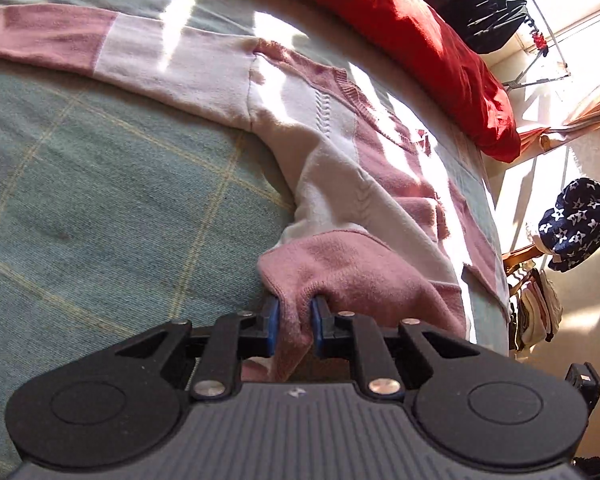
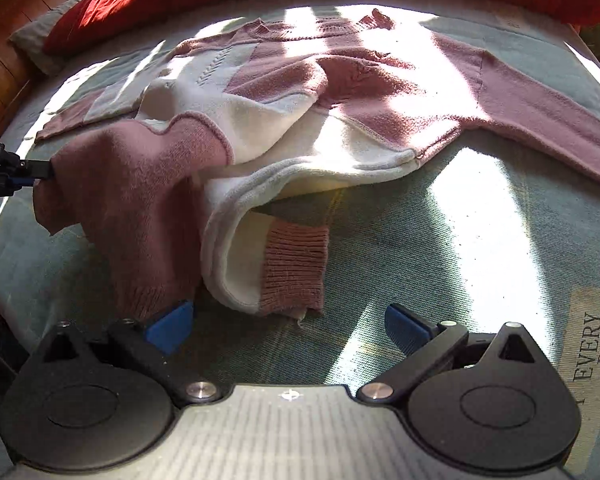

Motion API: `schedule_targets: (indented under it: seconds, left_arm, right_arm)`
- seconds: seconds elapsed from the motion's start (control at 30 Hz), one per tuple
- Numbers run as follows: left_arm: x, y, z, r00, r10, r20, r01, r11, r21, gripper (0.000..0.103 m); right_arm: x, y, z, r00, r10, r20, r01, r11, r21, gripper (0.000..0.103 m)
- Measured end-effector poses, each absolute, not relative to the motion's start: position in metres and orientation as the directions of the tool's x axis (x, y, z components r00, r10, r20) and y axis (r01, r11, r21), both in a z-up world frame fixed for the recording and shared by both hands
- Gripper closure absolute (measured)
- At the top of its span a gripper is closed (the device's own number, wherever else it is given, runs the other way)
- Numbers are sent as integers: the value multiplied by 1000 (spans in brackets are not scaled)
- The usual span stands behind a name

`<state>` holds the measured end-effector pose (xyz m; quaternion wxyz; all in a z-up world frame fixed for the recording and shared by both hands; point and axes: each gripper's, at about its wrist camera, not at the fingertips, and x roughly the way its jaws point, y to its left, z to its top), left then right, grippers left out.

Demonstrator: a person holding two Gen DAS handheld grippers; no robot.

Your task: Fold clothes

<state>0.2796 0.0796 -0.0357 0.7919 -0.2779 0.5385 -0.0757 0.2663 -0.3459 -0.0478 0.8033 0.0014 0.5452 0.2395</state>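
A pink and white knitted sweater (image 1: 324,152) lies spread on a green checked bedcover (image 1: 100,184). My left gripper (image 1: 294,320) is shut on a bunched pink piece of the sweater's lower edge, lifted a little off the bed. In the right wrist view the sweater (image 2: 340,92) fills the middle, with its hem partly turned up and a ribbed pink hem corner (image 2: 294,268) hanging just ahead. My right gripper (image 2: 288,326) stands open close to that corner, with its left pad (image 2: 170,330) against pink knit and nothing between the fingers. The left gripper (image 2: 28,174) shows at the far left, holding the fabric.
A red pillow (image 1: 420,40) lies along the head of the bed (image 2: 480,240). Beyond the bed's edge a drying rack (image 1: 540,40) carries dark clothes, and a star-patterned dark cloth (image 1: 576,224) hangs nearby. A wooden headboard (image 2: 4,40) is at far left. A printed label (image 2: 592,344) sits on the cover.
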Motion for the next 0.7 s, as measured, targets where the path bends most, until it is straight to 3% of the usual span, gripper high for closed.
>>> schedule_targets:
  seconds: [0.13,0.3,0.5,0.57,0.7]
  left_arm:
    - [278,86,-61,355,-385,-852,-163,872,-462,88]
    - [280,81,-71,323,-382,-866,-128,889,-440,85]
    - [279,78,-74,307,-380,-873,-112,896,-430,84]
    - [279,78,-74,304,-380,-874,-106,898,-427,84]
    - [278,76,-69,304,-374,-876,-78,907,-415,87]
  right_arm:
    - [271,-351,-49,291,431,-854,-337,882,330,0]
    - [284,-346,-46,333,422,-843,-373,880,293,4]
    - [272,-308,-39,339,424,-840,-567,805,178,28]
    - [268,-294,-45,318,405,-857,-616,775,138,49]
    - [268,-282,-64,282,392,-876,-650,749,126,72]
